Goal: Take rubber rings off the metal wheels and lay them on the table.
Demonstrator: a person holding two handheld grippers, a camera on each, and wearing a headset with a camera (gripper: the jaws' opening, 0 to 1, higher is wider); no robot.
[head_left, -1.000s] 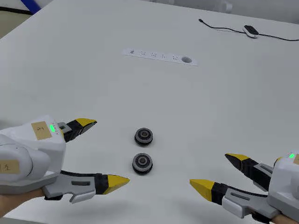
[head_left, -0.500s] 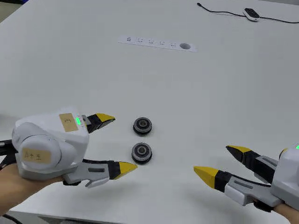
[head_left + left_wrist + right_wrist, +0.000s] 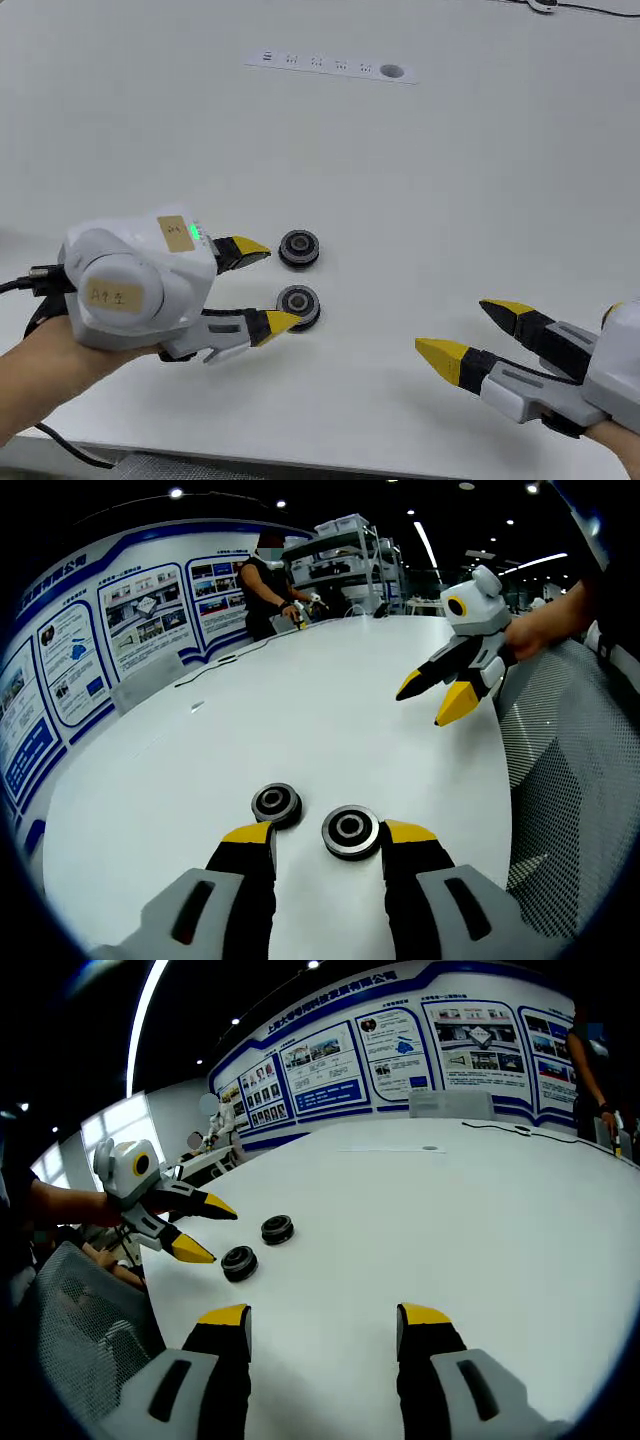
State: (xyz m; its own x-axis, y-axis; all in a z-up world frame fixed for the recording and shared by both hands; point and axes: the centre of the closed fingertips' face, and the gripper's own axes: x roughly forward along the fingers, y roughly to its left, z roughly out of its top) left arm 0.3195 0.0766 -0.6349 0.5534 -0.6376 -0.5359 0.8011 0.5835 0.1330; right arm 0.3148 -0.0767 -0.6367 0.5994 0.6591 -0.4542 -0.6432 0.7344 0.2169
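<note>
Left tongs (image 3: 283, 285) are spread wide and empty, with the near wheel (image 3: 298, 303) sitting right in the mouth. In the left gripper view it's between the two yellow tips, closer to one of them, and I can't tell if that tip is touching it. Right tongs (image 3: 450, 324) are wide too, holding nothing, hanging over bare tabletop (image 3: 420, 190) well off to the side of both wheels. The far wheel (image 3: 299, 248) lies flat just beyond the near one, close by the other left tip. Both wheels look like they've got their dark rings (image 3: 350, 809) on, so I'd say nothing's been peeled yet.

How I'd play this step: centre the near wheel between the left tips before closing, because a small round thing caught off-centre will probably squirt out sideways. Go slow, and mind the tip next to the far wheel, since it could easily knock that one away. Once the left has it pinned, I'd bring the right in with its tongs narrowed and hook one tip under the ring's edge.
</note>
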